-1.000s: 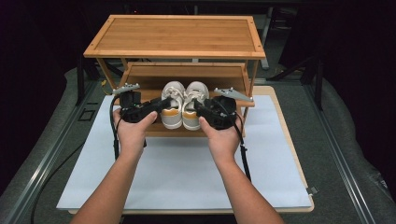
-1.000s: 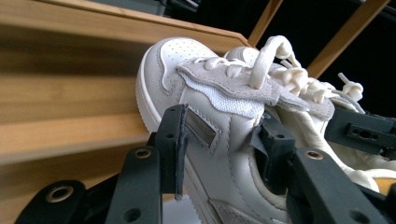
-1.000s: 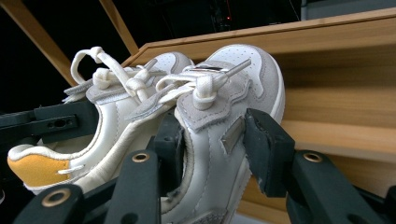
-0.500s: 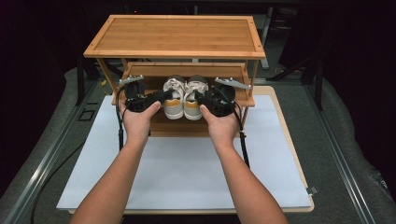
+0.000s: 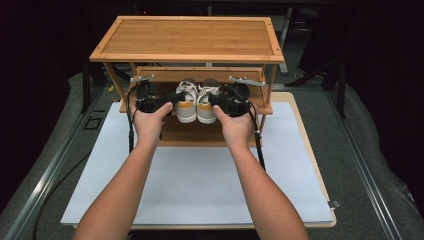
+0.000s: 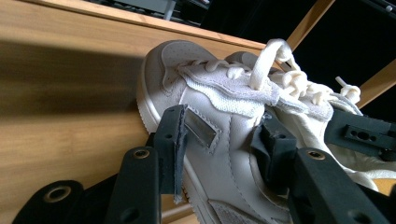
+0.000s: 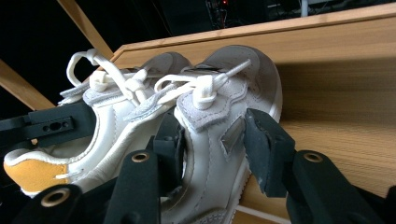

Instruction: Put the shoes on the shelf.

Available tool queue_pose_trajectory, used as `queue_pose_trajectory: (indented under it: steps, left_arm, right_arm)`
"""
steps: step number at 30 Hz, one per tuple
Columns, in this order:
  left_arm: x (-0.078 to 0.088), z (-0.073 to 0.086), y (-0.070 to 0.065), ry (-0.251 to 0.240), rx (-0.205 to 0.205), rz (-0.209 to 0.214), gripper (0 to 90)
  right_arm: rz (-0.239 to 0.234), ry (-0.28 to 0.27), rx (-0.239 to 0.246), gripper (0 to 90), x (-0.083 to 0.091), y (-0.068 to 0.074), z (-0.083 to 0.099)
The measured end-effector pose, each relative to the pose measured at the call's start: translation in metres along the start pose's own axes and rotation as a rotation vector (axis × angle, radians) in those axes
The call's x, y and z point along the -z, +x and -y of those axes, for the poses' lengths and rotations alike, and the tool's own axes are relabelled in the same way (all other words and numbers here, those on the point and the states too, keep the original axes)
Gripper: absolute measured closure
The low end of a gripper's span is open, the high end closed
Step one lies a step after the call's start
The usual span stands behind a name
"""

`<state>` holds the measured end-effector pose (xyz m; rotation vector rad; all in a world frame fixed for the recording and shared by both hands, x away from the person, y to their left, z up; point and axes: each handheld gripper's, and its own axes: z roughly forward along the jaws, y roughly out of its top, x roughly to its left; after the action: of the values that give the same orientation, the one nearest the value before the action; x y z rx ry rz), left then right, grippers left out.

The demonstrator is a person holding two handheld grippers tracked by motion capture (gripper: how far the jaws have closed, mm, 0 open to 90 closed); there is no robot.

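Dark room around a grey surface (image 5: 380, 165) with a white mat (image 5: 200, 185); a bamboo rack (image 5: 190, 40) of 2 tiers stood at its far side. 2 white sneakers sat side by side on the lower shelf (image 5: 150, 107), toes inward, orange heel patches toward the person.

Left tool (image 5: 171, 98) pinched the left shoe (image 5: 185, 106) across its upper, one pad on the outer side, the other inside the collar (image 6: 275, 144). Right tool (image 5: 214, 99) gripped the right shoe (image 5: 205, 106) the same way.

Judged light, soft-sided; leather looked smooth, so a pinch on the wall could slip or crumple. Firmer hold likely near the stiffer heel or at the eyelet band. Laces (image 7: 196, 86) loose, could snag on the rack.

Small grey side tag (image 6: 201, 130) looked blank; no brand or writing readable.
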<state>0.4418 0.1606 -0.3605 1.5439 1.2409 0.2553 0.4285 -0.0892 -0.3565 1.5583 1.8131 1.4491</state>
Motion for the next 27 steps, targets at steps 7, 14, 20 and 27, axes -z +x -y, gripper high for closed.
queue_pose_trajectory:
  steps: [7,14,20,27]
  left_arm:
    - [-0.003,-0.005,-0.001,0.027,0.012,-0.005,57.0]
    - [-0.005,-0.012,-0.003,0.079,-0.003,-0.023,54.9]
    - [-0.007,-0.015,0.0,0.09,0.023,-0.007,52.4]
    - [-0.007,-0.017,0.002,0.108,0.016,-0.003,51.1]
  right_arm:
    - [-0.012,0.052,-0.036,57.3,-0.003,-0.005,-0.007]
    - [0.012,0.048,-0.026,56.3,-0.005,-0.002,-0.009]
    - [0.02,0.069,-0.011,55.7,-0.005,-0.001,-0.012]
    - [0.013,0.052,0.018,56.0,0.0,0.001,-0.017]
